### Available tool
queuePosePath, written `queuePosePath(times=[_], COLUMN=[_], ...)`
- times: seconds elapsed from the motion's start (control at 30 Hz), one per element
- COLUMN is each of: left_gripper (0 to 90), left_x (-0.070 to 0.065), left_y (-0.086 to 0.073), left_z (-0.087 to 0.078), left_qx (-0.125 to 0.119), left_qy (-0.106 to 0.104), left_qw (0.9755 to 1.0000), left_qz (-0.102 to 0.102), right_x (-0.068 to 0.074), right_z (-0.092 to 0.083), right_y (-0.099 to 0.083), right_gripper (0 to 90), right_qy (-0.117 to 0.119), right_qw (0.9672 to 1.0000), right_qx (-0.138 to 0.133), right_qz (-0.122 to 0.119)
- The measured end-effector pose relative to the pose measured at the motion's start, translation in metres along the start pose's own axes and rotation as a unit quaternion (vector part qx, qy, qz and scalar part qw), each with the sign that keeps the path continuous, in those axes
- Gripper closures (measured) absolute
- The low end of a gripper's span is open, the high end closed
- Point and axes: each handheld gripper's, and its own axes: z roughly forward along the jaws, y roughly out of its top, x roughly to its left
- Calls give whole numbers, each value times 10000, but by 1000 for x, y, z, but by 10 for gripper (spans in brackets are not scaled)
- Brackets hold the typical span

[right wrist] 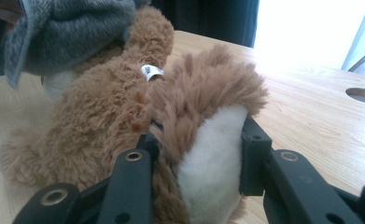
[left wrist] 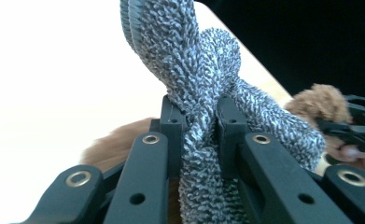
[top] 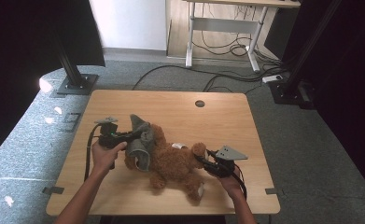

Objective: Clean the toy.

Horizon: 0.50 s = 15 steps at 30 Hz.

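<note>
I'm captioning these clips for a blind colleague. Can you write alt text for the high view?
A brown teddy bear lies on a wooden table with a grey knitted hat partly over its head. The left gripper pinches the hat while the right gripper clamps one of the bear's feet. The person's forearms enter from the bottom edge.

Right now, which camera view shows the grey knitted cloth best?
The left gripper view: the grey knitted cloth is close, pinched in the left claw. The high view shows it small on the teddy's head; the right gripper view shows a corner.
</note>
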Motion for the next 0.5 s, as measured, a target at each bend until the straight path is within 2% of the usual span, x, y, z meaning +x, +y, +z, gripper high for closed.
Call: queuePosePath(times=[0.13, 0.17, 0.23, 0.3, 0.37, 0.5], left_gripper=[768, 768, 768, 768, 768, 765], left_x=[9, 8, 6, -1, -11, -40], left_y=[-2, -1, 0, 4, 10, 22], left_z=[-9, -8, -7, -1, 6, 29], left_qx=[10, -22, 3, 35, 102, 344], left_qy=[96, -14, -48, -121, -290, -482], left_qw=[9999, 10000, 10000, 9999, 9995, 9975], left_qz=[-52, -80, -65, -7, 67, 378], right_x=[0, 0, 0, 0, 1, 1], right_z=[0, 0, 1, 1, 1, 1], right_y=[0, 0, 0, 0, 0, 0], right_gripper=[643, 642, 643, 642, 642, 642], right_qy=[-1, 1, 5, -7, -4, 3], right_qw=[10000, 10000, 10000, 10000, 10000, 10000], right_qx=[-1, -2, 3, -4, -13, -61], right_qz=[21, 25, 33, 24, 4, -21])
